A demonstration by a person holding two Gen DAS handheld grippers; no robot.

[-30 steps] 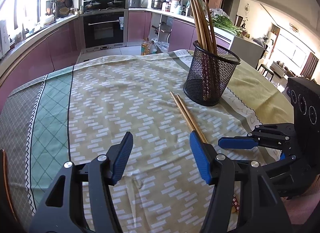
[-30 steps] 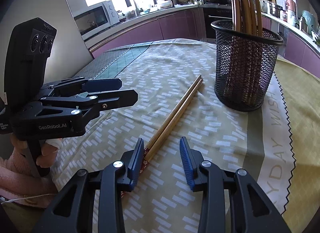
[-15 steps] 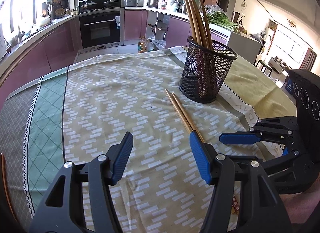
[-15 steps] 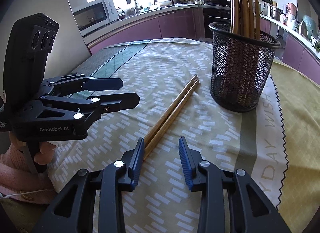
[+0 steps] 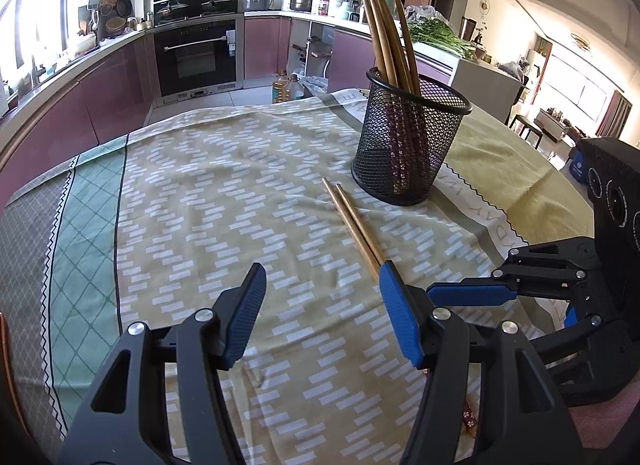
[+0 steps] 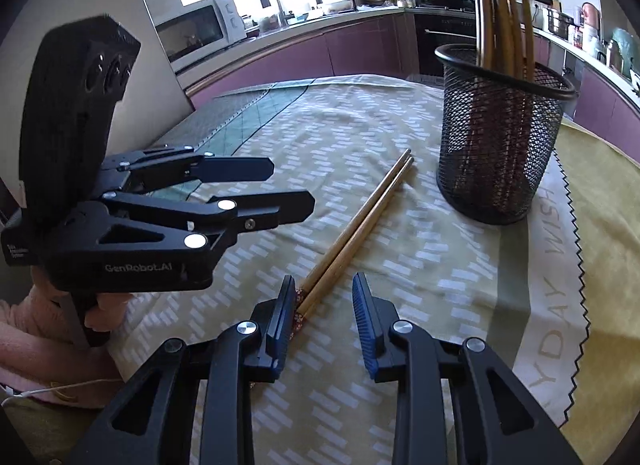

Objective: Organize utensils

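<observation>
A pair of wooden chopsticks (image 5: 352,221) lies on the patterned tablecloth, also in the right wrist view (image 6: 356,225). A black mesh holder (image 5: 408,141) with several chopsticks upright stands beyond them, and shows in the right wrist view (image 6: 500,145). My right gripper (image 6: 324,317) is open and low over the chopsticks' near, decorated ends, which lie between its fingers. My left gripper (image 5: 320,309) is open and empty, just left of the chopsticks. It shows from the side in the right wrist view (image 6: 276,189). The right gripper shows at the right of the left wrist view (image 5: 472,297).
The tablecloth (image 5: 208,201) covers a round table with its edge near on the right (image 6: 600,265). Kitchen counters, an oven (image 5: 196,53) and a microwave (image 6: 200,33) stand behind. A hand in a pink sleeve (image 6: 44,329) holds the left gripper.
Both grippers have moved a little forward toward the holder. The chopsticks' near ends now lie between the right gripper's fingers. Both stay open.
</observation>
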